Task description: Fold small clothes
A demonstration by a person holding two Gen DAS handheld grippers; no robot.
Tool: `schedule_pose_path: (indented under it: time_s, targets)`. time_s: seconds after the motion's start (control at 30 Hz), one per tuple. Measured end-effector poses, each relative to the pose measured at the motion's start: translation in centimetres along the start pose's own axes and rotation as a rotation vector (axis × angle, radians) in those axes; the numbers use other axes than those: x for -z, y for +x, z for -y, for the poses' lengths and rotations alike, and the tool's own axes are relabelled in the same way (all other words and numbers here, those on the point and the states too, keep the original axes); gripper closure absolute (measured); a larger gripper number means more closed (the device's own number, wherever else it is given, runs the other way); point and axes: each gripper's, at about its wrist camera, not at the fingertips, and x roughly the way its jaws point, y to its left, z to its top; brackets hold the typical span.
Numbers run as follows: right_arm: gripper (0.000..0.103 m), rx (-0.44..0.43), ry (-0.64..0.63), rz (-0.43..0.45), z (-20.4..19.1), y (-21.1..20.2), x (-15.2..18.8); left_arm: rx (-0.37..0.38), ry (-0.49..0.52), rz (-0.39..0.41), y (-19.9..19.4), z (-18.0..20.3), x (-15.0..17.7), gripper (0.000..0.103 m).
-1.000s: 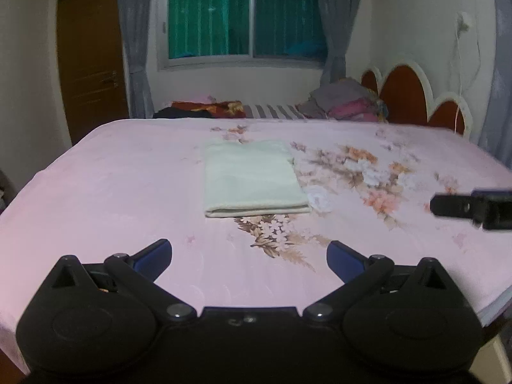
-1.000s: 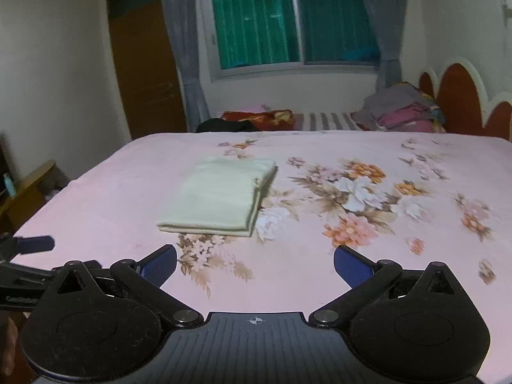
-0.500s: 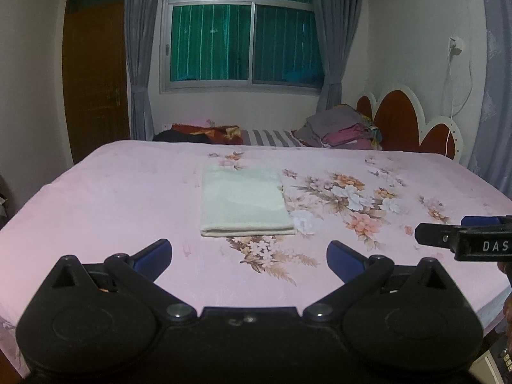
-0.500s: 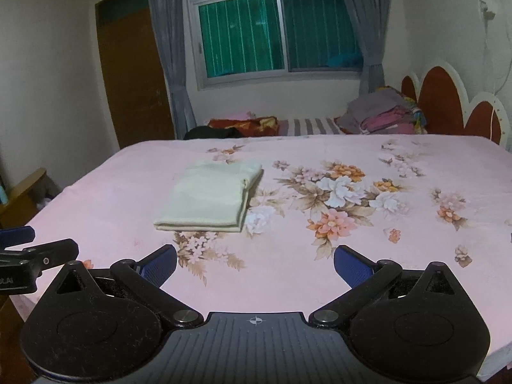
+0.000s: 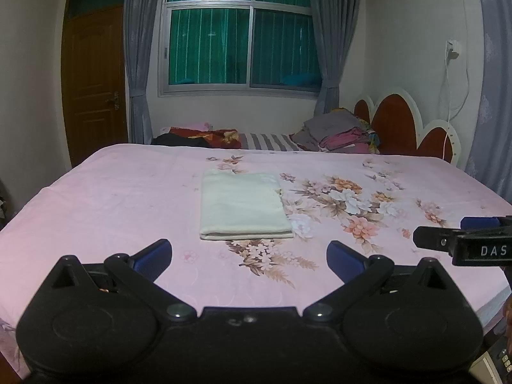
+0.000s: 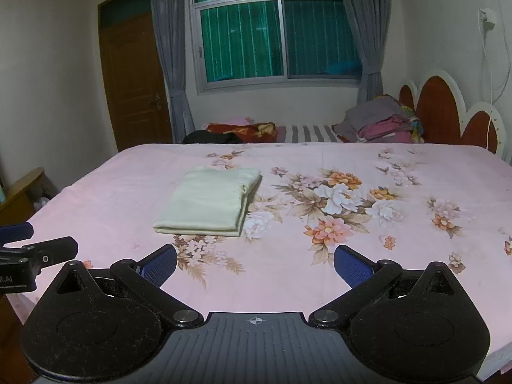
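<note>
You are holding the left gripper (image 5: 248, 252) and right gripper (image 6: 254, 259) spread and empty, short of the folded cloth (image 5: 241, 206), which is lying mid-bedspread (image 5: 112, 192), apparently finished.

home bedroom, floral bed (image 5: 128, 192) (scalloped headboard (image 5: 396, 124)), curtained window (image 6: 278, 35)

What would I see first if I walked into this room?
A neatly folded pale cloth lying in the middle of the pink flowery bed. Behind it glows a big green window, with a pile of clothes by the red headboard on the right.
</note>
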Motion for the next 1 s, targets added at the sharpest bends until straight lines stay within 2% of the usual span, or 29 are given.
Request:
schedule_pose_path:
  time_s: [1.0]
  targets:
    - [0.000,0.009,-0.006,0.004,0.52,-0.03,-0.34,0.004,0.005,0.016,-0.09,-0.33,-0.66,0.000]
